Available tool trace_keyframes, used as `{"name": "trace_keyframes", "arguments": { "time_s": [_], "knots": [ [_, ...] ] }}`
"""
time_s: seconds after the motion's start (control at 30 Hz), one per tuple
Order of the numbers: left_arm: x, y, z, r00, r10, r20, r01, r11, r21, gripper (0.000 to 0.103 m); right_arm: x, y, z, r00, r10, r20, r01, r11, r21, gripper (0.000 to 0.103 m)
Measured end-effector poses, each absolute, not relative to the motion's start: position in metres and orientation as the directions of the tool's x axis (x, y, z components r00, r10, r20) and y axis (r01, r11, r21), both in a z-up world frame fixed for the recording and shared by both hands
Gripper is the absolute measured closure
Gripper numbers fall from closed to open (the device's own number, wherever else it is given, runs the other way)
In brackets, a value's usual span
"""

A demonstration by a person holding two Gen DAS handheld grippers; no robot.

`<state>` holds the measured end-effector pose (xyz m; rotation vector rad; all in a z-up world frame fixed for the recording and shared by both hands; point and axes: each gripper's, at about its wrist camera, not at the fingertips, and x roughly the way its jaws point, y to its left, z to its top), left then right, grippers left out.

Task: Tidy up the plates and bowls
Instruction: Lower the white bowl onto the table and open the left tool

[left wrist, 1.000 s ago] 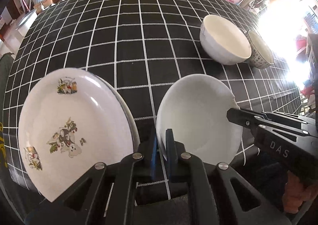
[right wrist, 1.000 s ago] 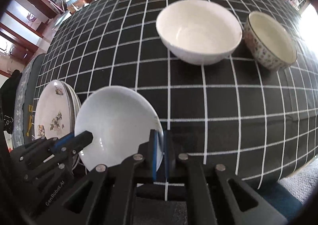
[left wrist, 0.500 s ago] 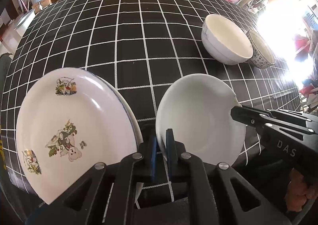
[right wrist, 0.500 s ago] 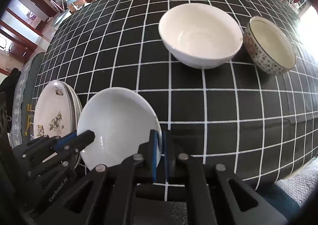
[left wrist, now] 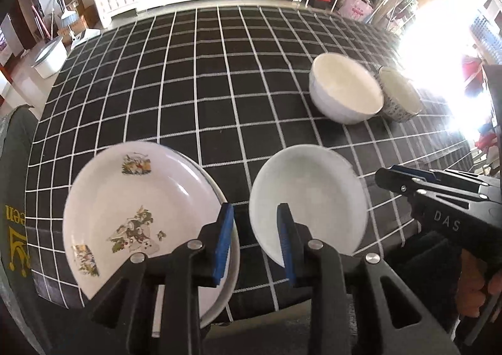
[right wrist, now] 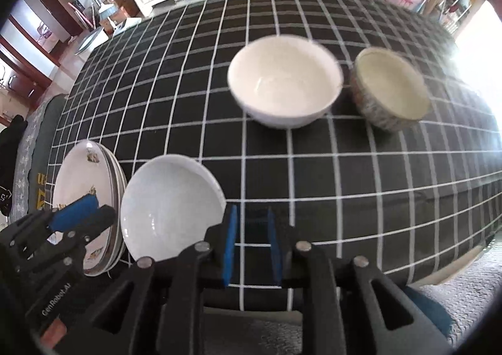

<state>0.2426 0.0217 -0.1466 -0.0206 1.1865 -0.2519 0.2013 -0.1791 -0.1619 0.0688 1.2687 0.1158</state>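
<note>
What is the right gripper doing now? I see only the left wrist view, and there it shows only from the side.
Observer: The right gripper stands open. Its jaws have just been opening, and nothing is between them. The plain white dish lies outside them, beside the left pad.
Operator: How many plates are in the decorated stack?
Observer: In the right wrist view the decorated stack shows about three rims at its side. I cannot count more exactly.
Operator: Do the two far bowls touch?
Observer: A narrow dark gap shows between the white bowl and the patterned bowl, so they seem to stand apart.
</note>
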Motion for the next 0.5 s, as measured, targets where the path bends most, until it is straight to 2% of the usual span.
{"name": "trace_keyframes", "arguments": {
  "time_s": [0.07,0.2,0.27,0.3,0.37,0.5],
  "knots": [
    [0.238,0.022,-0.134,0.367,-0.216,-0.905,0.180,0.971,-0.158,0.077,0.197,-0.183,-0.149,0.313,0.126,-0.941,-0.050,0.992,0.116,0.074],
    [0.231,0.021,-0.107,0.392,-0.246,-0.887,0.188,0.965,-0.184,0.077,0.190,-0.190,-0.123,0.355,0.123,-0.927,-0.056,0.992,0.111,0.057],
    [0.229,0.016,-0.091,0.405,-0.254,-0.878,0.205,0.961,-0.183,0.076,0.189,-0.194,-0.107,0.374,0.120,-0.920,-0.066,0.993,0.102,0.055],
    [0.228,0.015,-0.085,0.413,-0.253,-0.875,0.210,0.961,-0.179,0.070,0.189,-0.196,-0.102,0.380,0.121,-0.917,-0.067,0.992,0.103,0.054],
    [0.230,0.009,-0.070,0.434,-0.257,-0.864,0.221,0.960,-0.175,0.067,0.194,-0.200,-0.089,0.391,0.130,-0.911,-0.065,0.991,0.113,0.054],
    [0.242,0.001,-0.045,0.449,-0.278,-0.849,0.234,0.954,-0.189,0.067,0.208,-0.210,-0.070,0.398,0.148,-0.905,-0.049,0.989,0.139,0.054]
  ]
}}
